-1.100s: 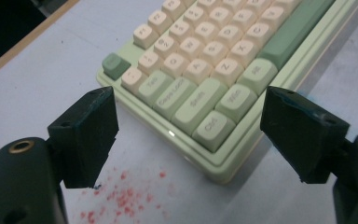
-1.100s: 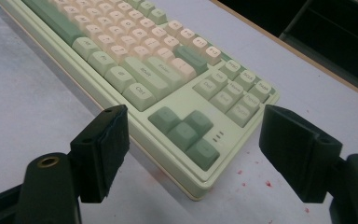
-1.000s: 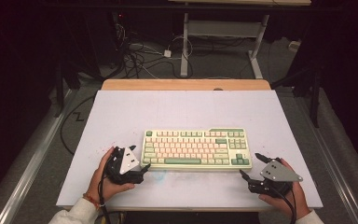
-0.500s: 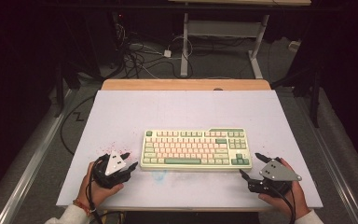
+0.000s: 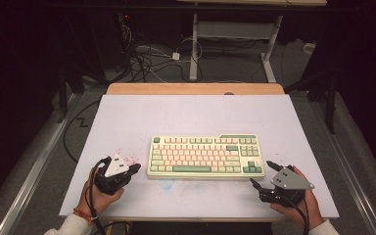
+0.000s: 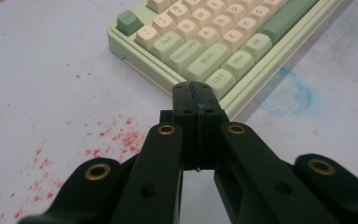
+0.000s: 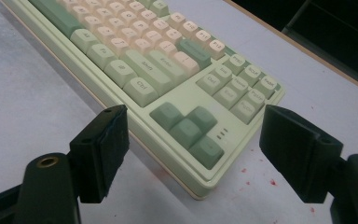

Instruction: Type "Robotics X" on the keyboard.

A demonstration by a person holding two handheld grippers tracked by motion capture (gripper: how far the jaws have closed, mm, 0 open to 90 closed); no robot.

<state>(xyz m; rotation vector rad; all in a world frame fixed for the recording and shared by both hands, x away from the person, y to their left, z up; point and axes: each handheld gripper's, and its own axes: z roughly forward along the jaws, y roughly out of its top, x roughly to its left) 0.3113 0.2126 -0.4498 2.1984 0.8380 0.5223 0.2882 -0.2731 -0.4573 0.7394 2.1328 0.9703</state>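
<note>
1. Two hand-held grippers flank a keyboard (image 5: 206, 156) on the desk (image 5: 191, 115): the left hand-held gripper (image 5: 133, 169) just off its left end, the right hand-held gripper (image 5: 262, 175) at its near right corner.
2. The keyboard lies near the desk's front middle, square to the front edge; bare surface lies wide behind it and narrower in front of it.
3. The left hand-held gripper's jaws have just been closing and now meet flat together with nothing between them, their tip just short of the keyboard's corner by the Ctrl key (image 6: 221, 78).
4. The right hand-held gripper's jaws stand wide apart, one on each side of the corner with the arrow keys (image 7: 186, 127), touching nothing.
5. The desk top is a matte pale sheet with red specks (image 6: 121, 137) and a blue smudge (image 6: 291, 95); a wooden strip (image 5: 196, 88) shows at its far edge.
6. The keyboard is a pale green plastic slab with rounded corners, cream and green keycaps and a long green spacebar (image 5: 192, 169).
</note>
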